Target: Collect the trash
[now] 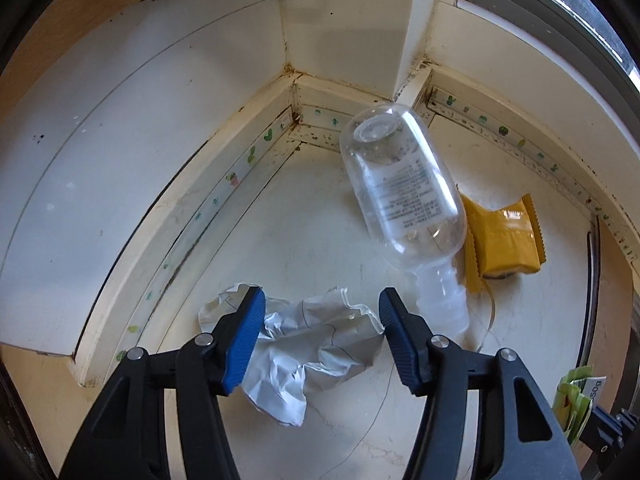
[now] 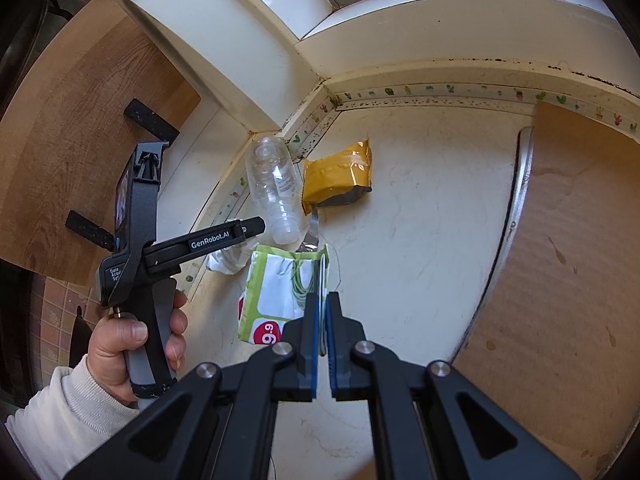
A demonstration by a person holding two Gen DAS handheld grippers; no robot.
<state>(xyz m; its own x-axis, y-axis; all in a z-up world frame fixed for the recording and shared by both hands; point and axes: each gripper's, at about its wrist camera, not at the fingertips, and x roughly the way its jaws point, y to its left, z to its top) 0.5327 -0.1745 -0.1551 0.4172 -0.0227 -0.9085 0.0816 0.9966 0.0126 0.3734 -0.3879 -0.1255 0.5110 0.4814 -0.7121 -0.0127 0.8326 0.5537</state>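
Note:
In the left wrist view my left gripper point(image 1: 322, 292) points steeply down at the floor. A crumpled white paper point(image 1: 312, 344) fills the gap between its blue pads and touches both. A flap of the paper sticks out past the left finger. The right wrist view shows this paper point(image 2: 226, 260) under the left gripper's black bar. My right gripper point(image 2: 323, 296) is shut on the edge of a green-and-white wrapper point(image 2: 280, 288) with a red price label. A clear plastic bottle point(image 1: 400, 188) lies beside a yellow packet point(image 1: 504, 240) near the corner.
The cream floor point(image 2: 420, 220) ends in a corner of skirting with cactus-print tape point(image 2: 440, 92). A brown cardboard sheet point(image 2: 560, 260) and a metal strip point(image 2: 520, 184) lie to the right. A person's hand point(image 2: 120, 340) grips the left gripper's handle. Wooden panelling point(image 2: 80, 120) stands at left.

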